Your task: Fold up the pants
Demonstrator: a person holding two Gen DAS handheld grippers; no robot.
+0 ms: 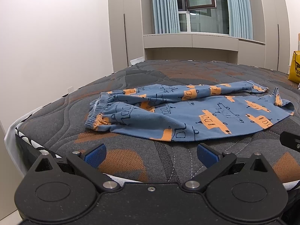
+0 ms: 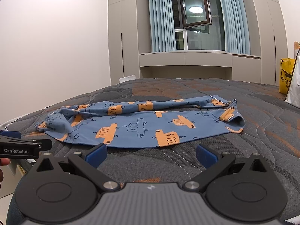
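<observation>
Blue pants (image 1: 178, 112) with orange vehicle prints lie crumpled on the bed, waistband (image 1: 95, 112) at the left, leg cuffs (image 1: 277, 99) at the right. They also show in the right wrist view (image 2: 146, 125). My left gripper (image 1: 151, 154) is open and empty, just short of the near edge of the pants. My right gripper (image 2: 151, 153) is open and empty, also just short of the near edge. The left gripper's side (image 2: 24, 146) shows at the left of the right wrist view.
The quilted grey and orange mattress (image 1: 131, 161) carries the pants. A yellow bag (image 2: 286, 75) and a silver bag (image 2: 294, 86) stand at the right edge. A white wall is at the left, with cabinets and a curtained window (image 2: 195, 18) behind the bed.
</observation>
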